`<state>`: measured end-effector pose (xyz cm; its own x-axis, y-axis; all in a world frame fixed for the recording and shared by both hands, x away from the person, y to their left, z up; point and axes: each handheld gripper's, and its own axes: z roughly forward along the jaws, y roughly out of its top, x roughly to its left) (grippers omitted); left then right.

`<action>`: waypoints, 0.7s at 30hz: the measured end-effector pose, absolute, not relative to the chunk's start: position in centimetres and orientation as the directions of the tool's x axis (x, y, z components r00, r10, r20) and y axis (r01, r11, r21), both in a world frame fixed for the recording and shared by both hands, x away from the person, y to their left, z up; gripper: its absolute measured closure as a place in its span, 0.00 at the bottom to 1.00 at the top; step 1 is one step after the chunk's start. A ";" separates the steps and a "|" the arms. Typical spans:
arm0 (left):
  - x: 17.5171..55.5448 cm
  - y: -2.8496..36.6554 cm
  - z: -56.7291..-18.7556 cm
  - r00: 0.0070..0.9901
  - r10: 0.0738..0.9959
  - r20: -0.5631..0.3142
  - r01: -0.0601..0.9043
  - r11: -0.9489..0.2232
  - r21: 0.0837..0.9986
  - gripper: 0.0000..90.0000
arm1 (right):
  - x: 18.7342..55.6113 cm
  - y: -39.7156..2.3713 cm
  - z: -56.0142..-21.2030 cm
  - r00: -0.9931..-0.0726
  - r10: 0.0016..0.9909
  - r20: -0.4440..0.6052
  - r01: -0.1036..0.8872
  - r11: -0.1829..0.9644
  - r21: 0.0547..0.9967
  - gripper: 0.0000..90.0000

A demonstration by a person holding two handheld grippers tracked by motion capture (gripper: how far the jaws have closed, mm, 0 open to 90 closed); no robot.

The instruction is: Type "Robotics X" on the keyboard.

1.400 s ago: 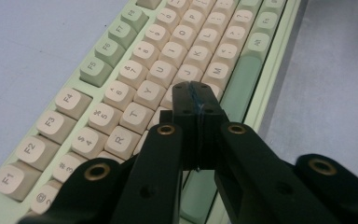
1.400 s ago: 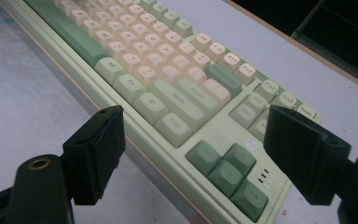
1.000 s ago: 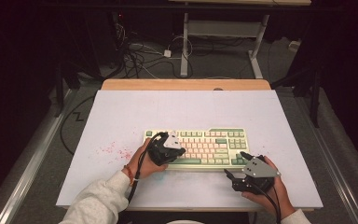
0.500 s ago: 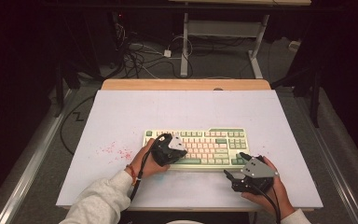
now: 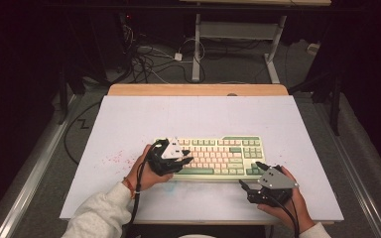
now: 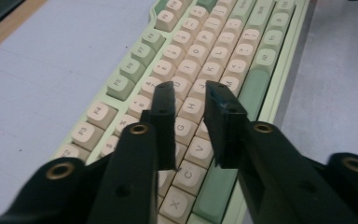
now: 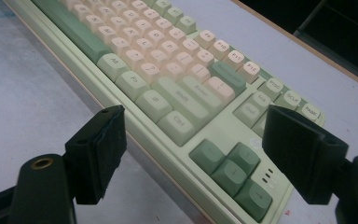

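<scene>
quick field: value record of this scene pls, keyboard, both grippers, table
keyboard: cream and green keys, lies flat on the table, long side across the high view
table: pale top with red specks near its left part, wooden strip along the far edge
left gripper: over the keyboard's left half above the letter keys, jaws have just been opening, narrow gap, nothing between them
right gripper: by the keyboard's near right corner, close to the arrow keys, jaws wide apart, nothing held
hands: one on each gripper

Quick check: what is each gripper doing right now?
Left gripper: fingers just opening, narrow gap, holding nothing, above the cream-and-green keyboard.
Right gripper: open wide, empty.
</scene>
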<state>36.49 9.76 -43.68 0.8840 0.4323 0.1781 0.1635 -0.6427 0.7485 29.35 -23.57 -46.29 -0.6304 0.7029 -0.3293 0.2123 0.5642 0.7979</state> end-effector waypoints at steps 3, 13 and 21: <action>35.9 10.7 -43.5 0.865 0.451 0.218 0.139 -0.635 0.760 0.65 | 29.4 -23.6 -46.3 -0.631 0.703 -0.328 0.213 0.564 0.798 0.24; 34.1 13.2 -44.0 0.799 0.537 0.270 0.137 -0.600 0.788 0.34 | 29.4 -23.4 -46.3 -0.635 0.697 -0.332 0.208 0.569 0.795 0.24; 33.2 14.8 -44.8 0.767 0.575 0.285 0.153 -0.595 0.789 0.23 | 29.4 -23.5 -46.2 -0.641 0.694 -0.327 0.207 0.567 0.798 0.31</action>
